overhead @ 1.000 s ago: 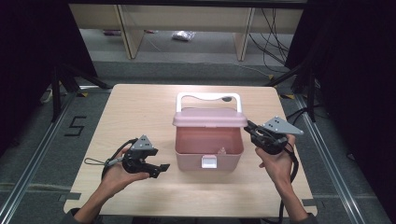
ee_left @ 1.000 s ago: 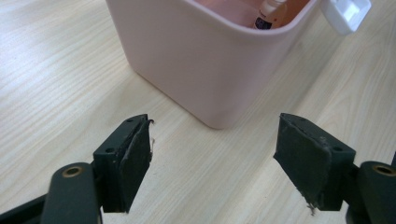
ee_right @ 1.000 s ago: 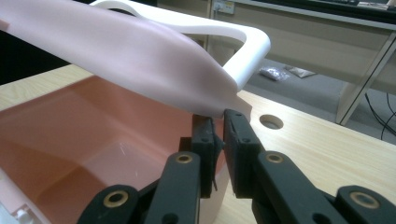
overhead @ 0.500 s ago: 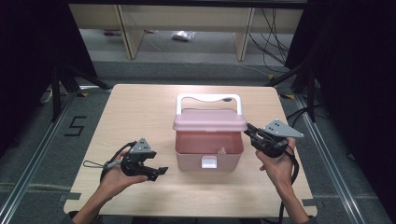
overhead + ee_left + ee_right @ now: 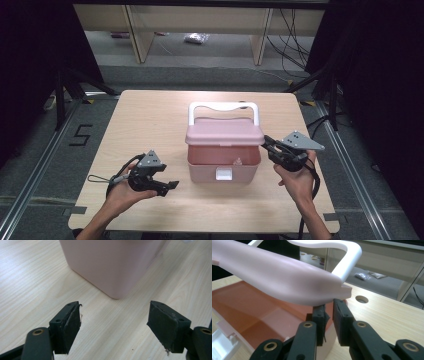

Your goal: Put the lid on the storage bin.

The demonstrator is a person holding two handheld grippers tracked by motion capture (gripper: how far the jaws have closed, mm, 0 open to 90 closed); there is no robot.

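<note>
Lid (image 5: 224, 133) higher than before — right gripper (image 5: 268, 145) beneath

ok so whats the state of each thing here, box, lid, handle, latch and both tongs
pink box: upright on the table, part open
lid: raised at the front, resting on the right tongs' tips
white handle: standing up
front latch: undone
left tongs: open, nothing between them, short of the box
right tongs: nearly shut, straddling the box's rim under the lid

High view above table (image 5: 150, 115) looking forward-down, two tongs-mounted views close and low, all sharing pink box (image 5: 223, 162).
</note>
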